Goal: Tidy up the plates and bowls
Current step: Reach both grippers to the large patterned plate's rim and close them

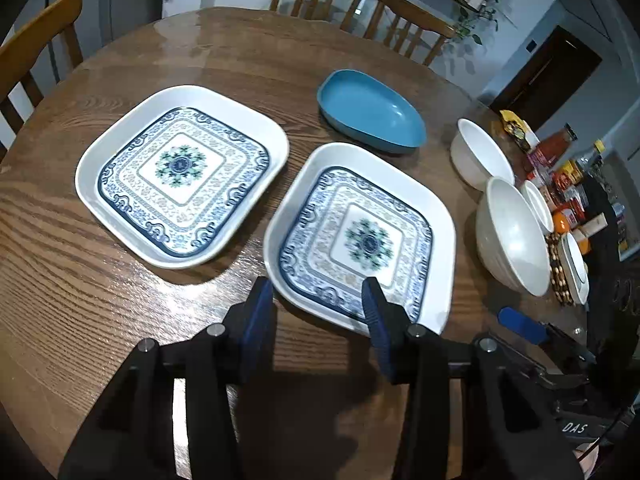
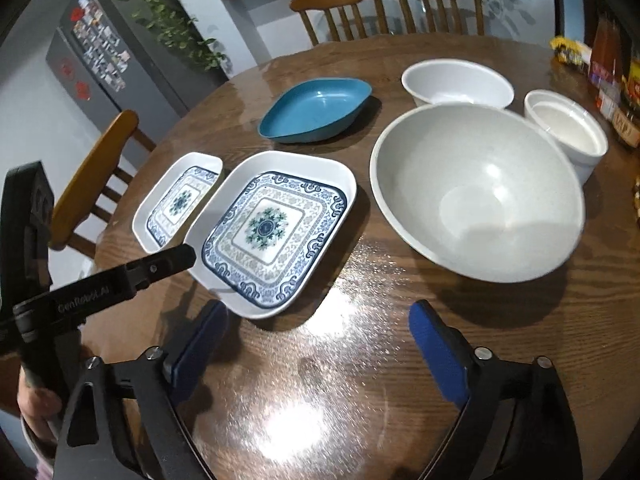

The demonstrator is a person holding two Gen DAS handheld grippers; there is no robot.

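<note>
Left gripper (image 1: 320, 300): jaws part-way apart, nothing pinched. Its blue pads straddle the near corner of the near plate (image 1: 360, 236); one pad sits over the patterned floor of the plate, the other just off the rim over bare wood. Whether either pad touches the rim cannot be told from the left wrist view.

Right gripper (image 2: 316, 320): jaws wide, empty, over bare table (image 2: 360, 360). The near plate lies just beyond its left finger; the big bowl (image 2: 476, 192) lies beyond its right finger, neither between the pads.

Landmark: near plate, square, white rim, blue floral pattern, flat on the table.
- Far plate (image 1: 182, 176): same pattern, just beside the near plate on its left, edges close but apart in the left wrist view.
- Blue dish (image 1: 370, 110): leaf-shaped, empty, behind the near plate, apart from it.
- Big bowl: speckled grey-white, empty, right of the near plate, apart.
- White bowl (image 2: 458, 84): behind the big bowl, right of the blue dish.
- Small bowl (image 2: 566, 136): white, straight-walled, beyond the big bowl on the right, just beside it.
- Jars and packets (image 1: 560, 172): crowded at the table edge, furthest right of the near plate.
- Chairs (image 2: 340, 8): wooden, round the far side of the table.
</note>
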